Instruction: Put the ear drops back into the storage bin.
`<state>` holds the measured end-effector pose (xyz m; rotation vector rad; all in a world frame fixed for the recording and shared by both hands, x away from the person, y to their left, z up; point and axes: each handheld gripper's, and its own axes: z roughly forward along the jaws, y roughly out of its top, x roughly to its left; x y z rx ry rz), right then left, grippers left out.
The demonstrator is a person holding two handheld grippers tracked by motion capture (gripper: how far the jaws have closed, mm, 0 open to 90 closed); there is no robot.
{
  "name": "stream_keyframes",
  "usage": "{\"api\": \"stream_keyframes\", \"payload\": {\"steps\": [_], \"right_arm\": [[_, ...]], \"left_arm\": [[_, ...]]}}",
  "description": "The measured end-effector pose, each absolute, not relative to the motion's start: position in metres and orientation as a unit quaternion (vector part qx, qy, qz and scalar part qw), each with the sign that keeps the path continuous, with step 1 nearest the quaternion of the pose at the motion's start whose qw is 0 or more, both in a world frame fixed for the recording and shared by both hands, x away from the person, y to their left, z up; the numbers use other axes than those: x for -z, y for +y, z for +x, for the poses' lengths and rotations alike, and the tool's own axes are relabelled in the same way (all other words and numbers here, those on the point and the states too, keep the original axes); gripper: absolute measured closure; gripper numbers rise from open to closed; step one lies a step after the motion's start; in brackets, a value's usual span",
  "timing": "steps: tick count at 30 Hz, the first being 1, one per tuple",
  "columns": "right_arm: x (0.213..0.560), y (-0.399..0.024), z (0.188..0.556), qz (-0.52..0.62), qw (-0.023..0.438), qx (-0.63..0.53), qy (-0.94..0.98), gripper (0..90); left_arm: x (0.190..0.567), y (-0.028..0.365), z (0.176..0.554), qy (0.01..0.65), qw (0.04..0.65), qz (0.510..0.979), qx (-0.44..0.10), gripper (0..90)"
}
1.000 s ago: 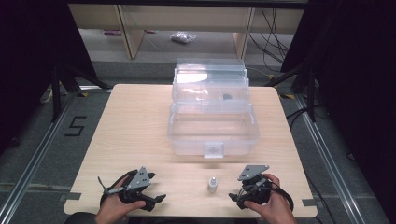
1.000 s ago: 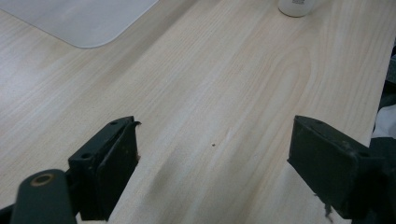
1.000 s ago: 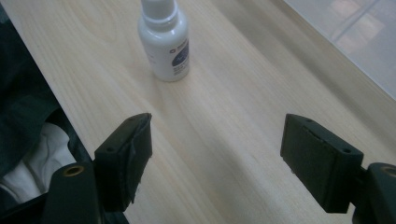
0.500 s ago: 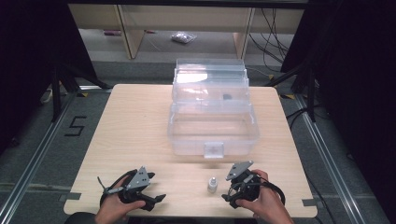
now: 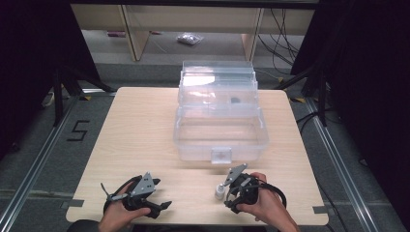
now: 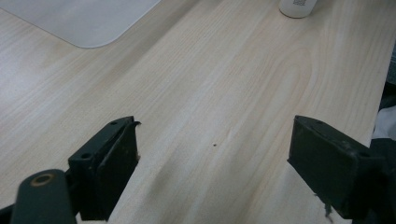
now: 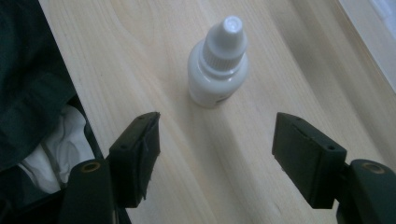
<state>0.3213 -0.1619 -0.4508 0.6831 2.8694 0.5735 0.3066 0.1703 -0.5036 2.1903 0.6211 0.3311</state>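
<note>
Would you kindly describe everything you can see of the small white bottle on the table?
The small white bottle looks like a plastic dropper bottle: a squat round body, a ribbed collar and a narrower capped tip, all white. The cap is on. It stands upright on the wooden table, near the front edge, in front of the open clear plastic box and apart from it. The right gripper points at it with jaws spread wide, just short of it, touching nothing. Only the table touches the bottle. Faint marks on its side are unreadable.
</note>
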Motion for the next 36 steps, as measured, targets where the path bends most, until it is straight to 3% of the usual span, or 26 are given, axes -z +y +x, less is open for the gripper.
{"api": "stream_keyframes", "payload": {"steps": [36], "right_arm": [[0.465,-0.121,0.347,0.18,0.043,-0.128,0.974,46.8]], "left_arm": [[0.503,0.171,0.307,0.24,0.402,0.873,-0.133,15.1]]}}
